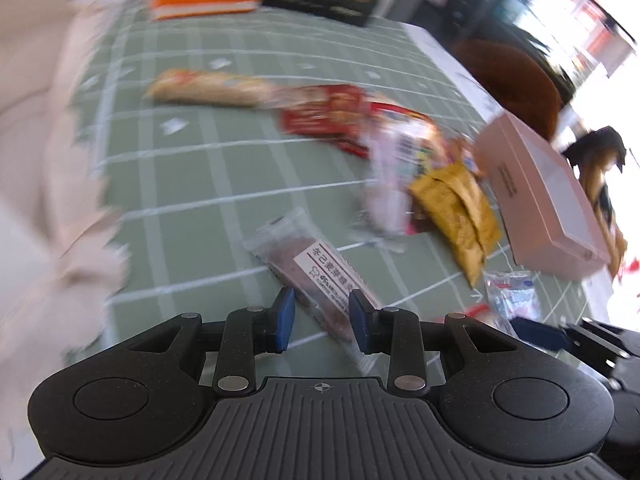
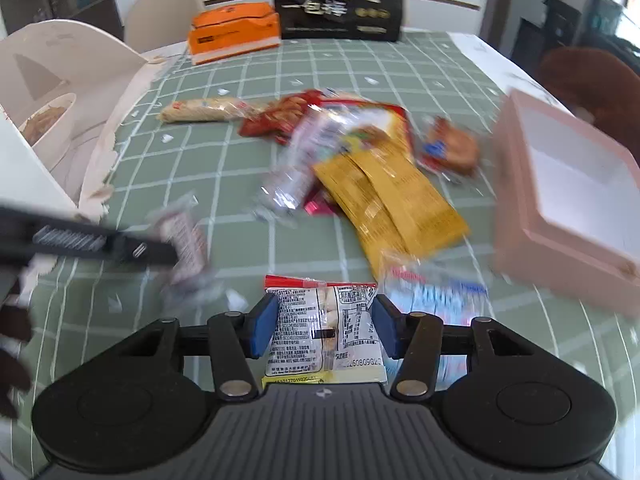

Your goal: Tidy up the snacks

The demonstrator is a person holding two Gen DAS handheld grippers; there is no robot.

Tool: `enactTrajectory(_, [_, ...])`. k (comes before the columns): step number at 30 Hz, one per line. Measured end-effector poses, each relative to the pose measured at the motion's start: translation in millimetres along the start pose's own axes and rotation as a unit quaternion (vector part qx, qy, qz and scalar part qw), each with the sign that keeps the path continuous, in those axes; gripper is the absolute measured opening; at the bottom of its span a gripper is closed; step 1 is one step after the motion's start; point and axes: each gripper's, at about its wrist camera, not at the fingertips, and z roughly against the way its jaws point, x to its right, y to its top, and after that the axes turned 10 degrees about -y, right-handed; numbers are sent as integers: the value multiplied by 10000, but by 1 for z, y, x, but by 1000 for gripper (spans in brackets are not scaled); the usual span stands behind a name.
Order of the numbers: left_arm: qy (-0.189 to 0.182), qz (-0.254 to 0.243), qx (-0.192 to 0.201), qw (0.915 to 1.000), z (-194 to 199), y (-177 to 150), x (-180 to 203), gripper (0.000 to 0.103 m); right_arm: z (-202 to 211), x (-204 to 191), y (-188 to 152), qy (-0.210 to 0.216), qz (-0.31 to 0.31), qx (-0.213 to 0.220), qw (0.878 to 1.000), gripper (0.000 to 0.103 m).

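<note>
My left gripper is shut on a brown snack bar in a clear wrapper, which runs slantwise between the blue pads. In the right wrist view that bar hangs blurred at the left, above the green checked tablecloth. My right gripper is shut on a white printed snack packet with a red top edge, with one pad against each side. A heap of snacks lies mid-table: a yellow packet, red packets, a clear wrapper and a long beige packet.
An open pink box stands at the right. A white container holding a bowl stands at the left edge. An orange box and a black bag sit at the far end. A blue-and-white packet lies beside my right gripper.
</note>
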Motion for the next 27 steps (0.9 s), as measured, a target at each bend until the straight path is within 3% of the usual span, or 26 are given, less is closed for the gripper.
enactTrajectory(2, [55, -409, -16, 9991, -13, 4, 18, 35, 6, 9, -12, -134, -28, -83, 9999, 52])
enactTrajectory(4, [136, -517, 8, 9986, -23, 10, 29, 35, 9, 17, -24, -274, -55, -140, 9995, 52])
enactTrajectory(13, [322, 496, 432, 9973, -54, 55, 29, 35, 15, 27, -56, -378, -353, -307, 9982, 62])
enactTrajectory(16, [252, 486, 565, 9969, -48, 59, 24, 35, 23, 28, -59, -407, -424, -229, 9980, 62])
enactTrajectory(19, [44, 219, 1021, 9945, -27, 65, 10, 35, 35, 30, -60, -577, -340, 28, 9978, 73])
enactTrajectory(23, [634, -149, 1712, 9831, -3, 103, -23, 35, 36, 33, -59, -743, -244, 104, 9969, 74])
enactTrajectory(25, [766, -163, 1667, 9829, -5, 128, -45, 35, 35, 35, -57, -710, -315, 72, 9969, 74])
enactTrajectory(27, [867, -185, 1377, 9865, -17, 146, -64, 35, 35, 37, -56, -698, -353, 77, 9969, 74])
